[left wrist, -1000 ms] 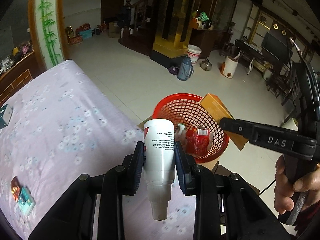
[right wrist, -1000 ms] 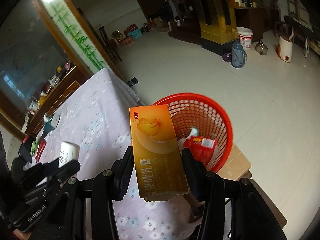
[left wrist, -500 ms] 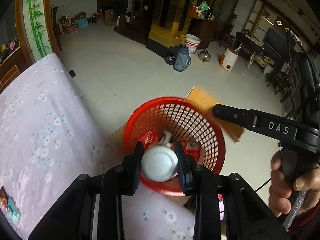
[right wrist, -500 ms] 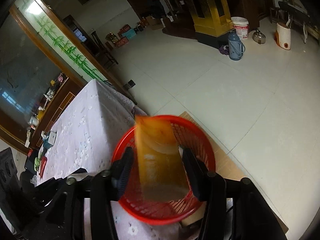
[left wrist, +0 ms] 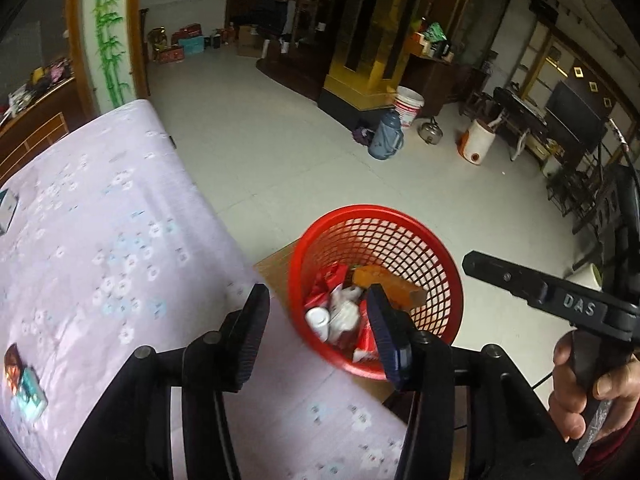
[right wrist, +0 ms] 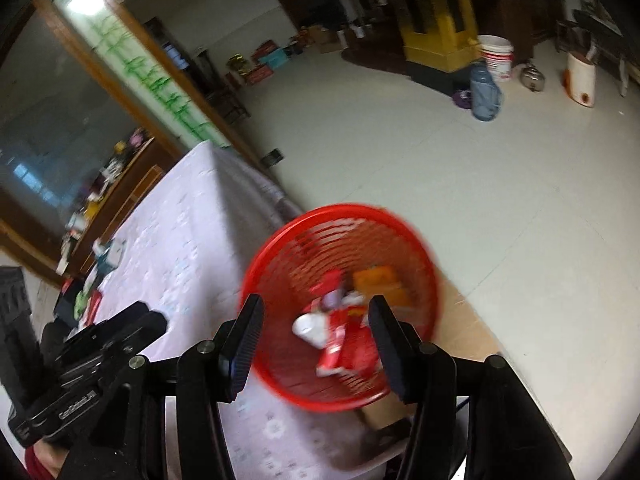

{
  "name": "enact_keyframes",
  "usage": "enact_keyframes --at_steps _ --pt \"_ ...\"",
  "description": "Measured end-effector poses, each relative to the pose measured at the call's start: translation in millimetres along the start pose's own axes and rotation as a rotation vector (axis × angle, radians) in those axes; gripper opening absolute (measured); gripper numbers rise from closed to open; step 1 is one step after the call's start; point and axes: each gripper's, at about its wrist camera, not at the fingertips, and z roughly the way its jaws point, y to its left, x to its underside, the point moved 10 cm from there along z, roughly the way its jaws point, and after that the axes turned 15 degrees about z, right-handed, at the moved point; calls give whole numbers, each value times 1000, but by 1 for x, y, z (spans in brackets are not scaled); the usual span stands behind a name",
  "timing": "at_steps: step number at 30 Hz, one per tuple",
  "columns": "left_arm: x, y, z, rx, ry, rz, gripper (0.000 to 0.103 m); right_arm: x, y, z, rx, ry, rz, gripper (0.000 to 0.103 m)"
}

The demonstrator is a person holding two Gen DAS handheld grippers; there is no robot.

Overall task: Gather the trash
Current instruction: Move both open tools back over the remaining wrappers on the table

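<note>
1. Left gripper [left wrist: 318,328]: jaws spread wide with nothing between them; it hangs over the table edge, with the red basket [left wrist: 416,216] just ahead and slightly to its right

2. Right gripper [right wrist: 316,336]: likewise released and empty; poised directly above the basket, whose contents show between its fingers; this view is blurred

3. Basket contents: an orange box [left wrist: 386,284] lying tilted against the far-right wall, a white bottle [left wrist: 318,318] showing its round end upward, red wrappers [left wrist: 326,286] and pale scraps about them; all sit inside the rim; the basket stands on a cardboard box [left wrist: 272,264] beside the table

4. Remaining trash: on the floral tablecloth [left wrist: 100,240] a small red packet [left wrist: 12,366] touching a teal carton [left wrist: 30,394] near the left margin; both lie behind and well to the left of the left gripper; their long axes cannot be told at this size; further items at the far end of the table in the right-wrist view are too blurred to identify

5. Judgement: the deposit appears complete; the left gripper is the nearer to the packet and carton, and the next reach would turn leftward, away from the basket
</note>
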Motion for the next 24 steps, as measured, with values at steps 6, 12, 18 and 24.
enact_keyframes --at_steps 6,12,18,24 --pt "26 35 -28 -42 -14 -64 50 40 48 10 -33 45 -87 58" --pt "67 85 -56 -101 -15 -143 50 81 95 27 -49 95 -158 58" --pt "125 152 -89 -152 1 -273 52 128 141 41 -59 140 -235 58" --pt "185 241 -128 -266 34 -391 56 177 171 50 -50 186 -285 58"
